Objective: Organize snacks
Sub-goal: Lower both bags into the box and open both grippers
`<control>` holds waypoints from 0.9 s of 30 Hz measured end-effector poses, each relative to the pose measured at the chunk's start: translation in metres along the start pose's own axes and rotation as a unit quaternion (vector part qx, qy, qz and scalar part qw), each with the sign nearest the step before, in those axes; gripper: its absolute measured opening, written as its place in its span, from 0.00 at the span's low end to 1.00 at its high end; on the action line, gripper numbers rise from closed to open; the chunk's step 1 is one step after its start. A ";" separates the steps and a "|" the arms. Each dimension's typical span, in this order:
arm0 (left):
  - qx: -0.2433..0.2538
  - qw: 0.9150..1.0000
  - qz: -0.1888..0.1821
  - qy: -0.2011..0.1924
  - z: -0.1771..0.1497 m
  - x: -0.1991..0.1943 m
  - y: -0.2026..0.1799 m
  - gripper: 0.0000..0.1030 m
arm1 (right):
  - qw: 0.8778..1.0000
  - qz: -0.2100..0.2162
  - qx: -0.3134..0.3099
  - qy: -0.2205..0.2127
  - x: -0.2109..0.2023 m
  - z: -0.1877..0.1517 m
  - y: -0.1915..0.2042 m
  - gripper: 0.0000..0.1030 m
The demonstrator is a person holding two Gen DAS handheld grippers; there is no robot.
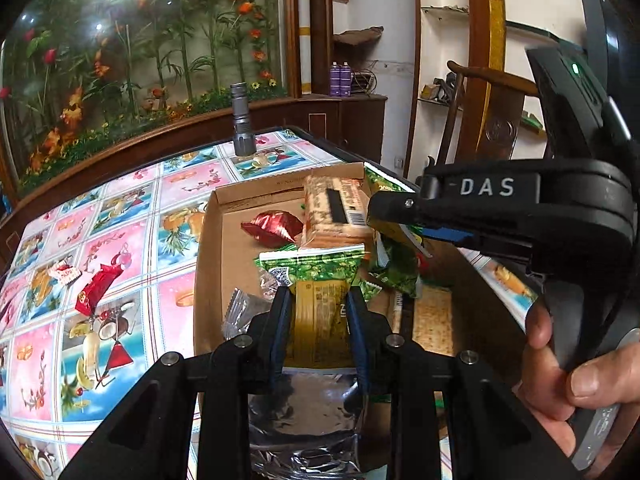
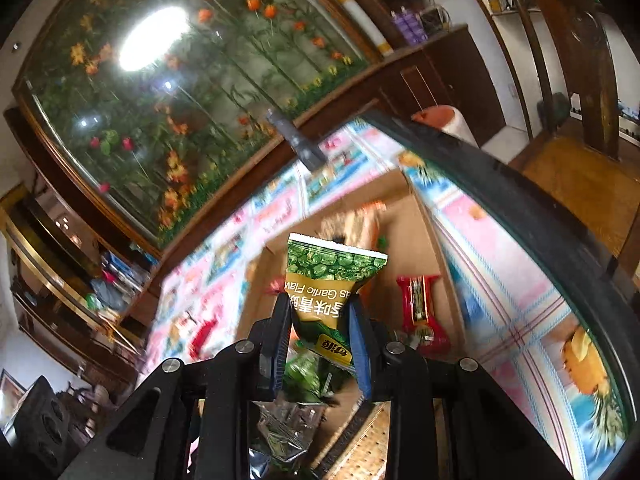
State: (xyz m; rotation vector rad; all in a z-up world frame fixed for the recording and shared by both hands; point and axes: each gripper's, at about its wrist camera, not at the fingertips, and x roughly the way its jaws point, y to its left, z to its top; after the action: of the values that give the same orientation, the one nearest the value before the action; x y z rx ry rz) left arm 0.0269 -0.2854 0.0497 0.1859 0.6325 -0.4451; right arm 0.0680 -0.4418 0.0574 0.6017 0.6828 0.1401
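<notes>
My left gripper [image 1: 318,296] is shut on a green-and-gold pea snack packet [image 1: 316,280], held over an open cardboard box [image 1: 208,248]. The box holds a red foil candy [image 1: 272,227], a tan cracker pack [image 1: 334,212], green packets and a silver wrapper [image 1: 240,312]. My right gripper [image 2: 320,312] is shut on another green-and-gold garlic pea packet [image 2: 332,276] above the same box [image 2: 408,232]; it also shows in the left wrist view [image 1: 384,210], reaching in from the right. A red snack packet [image 2: 420,308] lies in the box.
On the patterned tablecloth [image 1: 120,208], left of the box, lie a red candy wrapper [image 1: 96,286] and a small red-white candy [image 1: 64,274]. A grey flashlight [image 1: 242,120] stands at the table's far edge. A wooden chair [image 1: 488,112] stands beyond the right edge.
</notes>
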 end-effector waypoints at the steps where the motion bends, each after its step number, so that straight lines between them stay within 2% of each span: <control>1: 0.002 1.000 0.000 -0.002 -0.001 0.000 0.000 0.27 | 1.000 -0.010 -0.012 0.001 0.001 -0.001 0.004 0.29; 8: -0.007 1.000 -0.003 -0.005 -0.003 0.001 0.011 0.27 | 0.997 -0.042 -0.061 0.000 0.004 -0.010 0.017 0.29; 12: -0.011 1.000 -0.006 -0.006 -0.005 0.000 0.013 0.27 | 0.997 -0.036 -0.074 -0.002 0.004 -0.012 0.021 0.29; 27: 0.010 1.000 0.013 -0.015 -0.005 0.001 0.003 0.27 | 0.996 -0.041 -0.072 0.016 0.011 -0.015 0.022 0.29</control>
State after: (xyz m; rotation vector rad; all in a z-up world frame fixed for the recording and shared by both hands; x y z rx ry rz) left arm 0.0259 -0.2815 0.0451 0.2055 0.5968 -0.4286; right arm 0.0690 -0.4135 0.0543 0.4328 0.7204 0.1223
